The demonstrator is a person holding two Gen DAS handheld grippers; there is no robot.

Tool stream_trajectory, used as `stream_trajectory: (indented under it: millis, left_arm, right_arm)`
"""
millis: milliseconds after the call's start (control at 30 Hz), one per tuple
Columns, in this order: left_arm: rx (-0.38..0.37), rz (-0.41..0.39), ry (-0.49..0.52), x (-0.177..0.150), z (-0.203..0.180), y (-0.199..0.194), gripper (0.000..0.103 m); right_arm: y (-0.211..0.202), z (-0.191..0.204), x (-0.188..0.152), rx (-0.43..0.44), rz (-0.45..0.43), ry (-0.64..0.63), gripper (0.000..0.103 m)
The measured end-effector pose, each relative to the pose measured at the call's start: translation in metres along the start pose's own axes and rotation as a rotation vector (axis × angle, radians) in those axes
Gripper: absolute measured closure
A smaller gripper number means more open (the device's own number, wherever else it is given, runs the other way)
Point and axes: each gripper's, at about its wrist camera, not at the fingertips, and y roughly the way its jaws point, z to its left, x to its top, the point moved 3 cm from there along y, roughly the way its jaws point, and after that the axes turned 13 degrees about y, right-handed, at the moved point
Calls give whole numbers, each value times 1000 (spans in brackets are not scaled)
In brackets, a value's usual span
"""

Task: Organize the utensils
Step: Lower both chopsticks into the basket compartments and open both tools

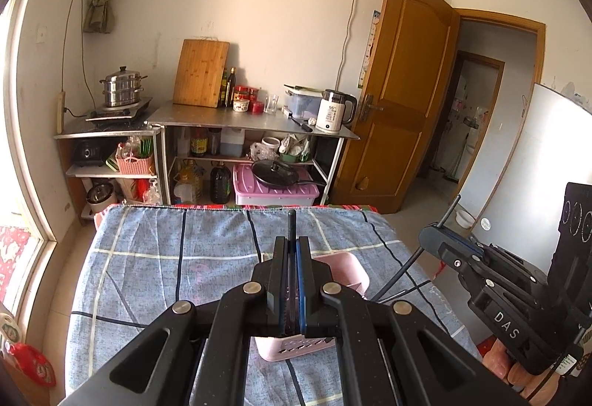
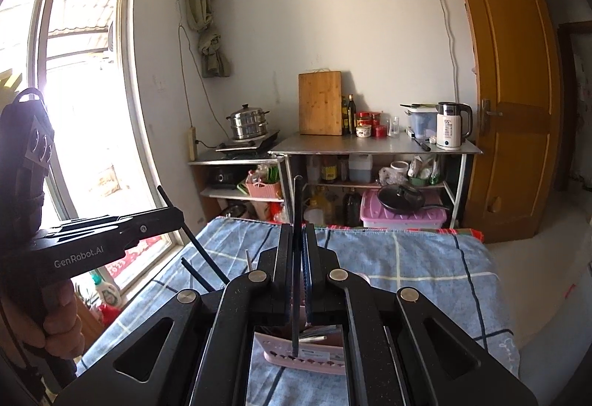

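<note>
A pink utensil holder [image 1: 342,274] stands on the blue checked tablecloth [image 1: 166,258], just under both grippers; it also shows in the right wrist view [image 2: 307,356]. My left gripper [image 1: 292,243] is shut on a black chopstick [image 1: 292,226] that sticks up between its fingers. My right gripper [image 2: 297,232] is shut on another black chopstick [image 2: 296,258], held upright over the holder with its lower end at the holder's front wall. In the left wrist view the right gripper [image 1: 440,234] holds its chopstick [image 1: 410,261] slanting down into the holder.
Black chopsticks [image 2: 201,276] and a pale stick [image 2: 248,260] rise from the holder. Behind the table stands a steel shelf unit [image 1: 251,123] with a kettle [image 1: 335,110], cutting board [image 1: 199,73] and steamer pot [image 1: 122,86]. A window is left, a wooden door [image 1: 399,91] right.
</note>
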Motion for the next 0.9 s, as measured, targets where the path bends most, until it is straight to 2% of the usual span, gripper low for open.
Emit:
stream_trajectory:
  millis: [200,367,667,900]
  left_arm:
    - [4,6,-3,-1,7,8,99]
    - [3,-1,-3,0,8,9,99]
    - [-9,65,-7,-19,8,30,99]
    - [-20,75,-5,-22,6,39,98]
  right_arm:
    - [-11,4,20,32,-45,23,99]
    - [-10,16,31,35,-79,-16,99]
    - [26,0,-10,-4,36,2,99]
    - [45,-10,-26,-31,118,7,98]
